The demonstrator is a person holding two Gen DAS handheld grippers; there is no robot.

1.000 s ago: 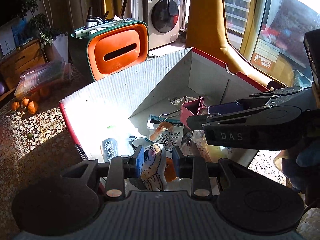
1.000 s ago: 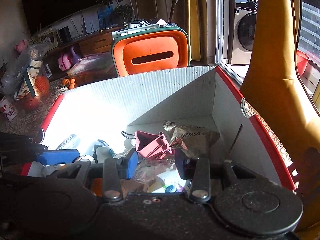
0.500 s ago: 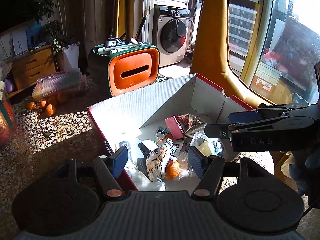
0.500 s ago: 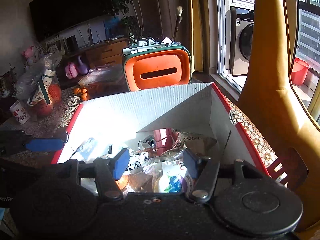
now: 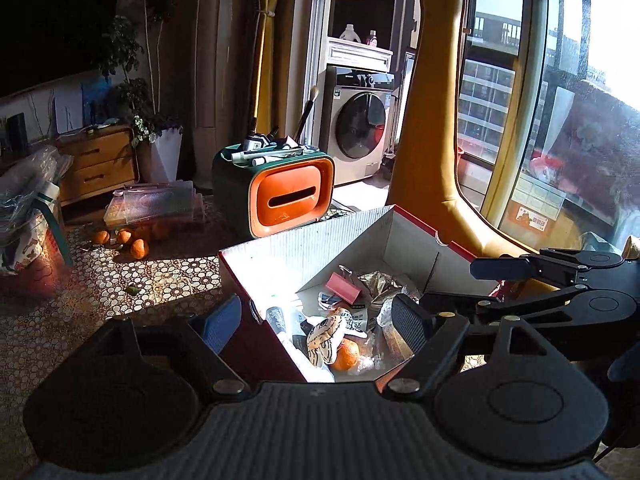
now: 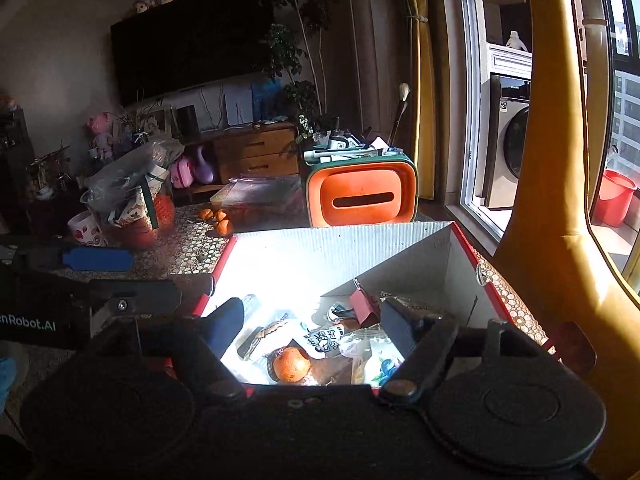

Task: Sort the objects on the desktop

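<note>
what just changed: a second ago my left gripper (image 5: 316, 322) was pinched on the little striped plush (image 5: 325, 339) and my right gripper (image 6: 316, 320) was closed down among the plastic wrappers. Both have let go and pulled up and back since then.

left gripper: jaws spreading apart right now, nothing between them, just hanging above the box.

right gripper: same deal, jaws opening and empty.

where the stuff is: plush is lying in the red-edged cardboard box (image 5: 304, 252), leaning right against an orange (image 5: 346, 354). Pink binder clip (image 5: 343, 286) sits further back by a crinkly foil packet (image 5: 380, 280), and the clear wrappers (image 6: 370, 354) are near the front right.

what it means: looks like this drop-off is done, both items landed inside the box and not on the rim.

still loose: a few oranges on the table (image 5: 138, 247) near the orange-fronted organizer (image 5: 292, 200), so probably more sorting to go.

next, my guess: swing off to grab whatever's still out on the tabletop.
</note>
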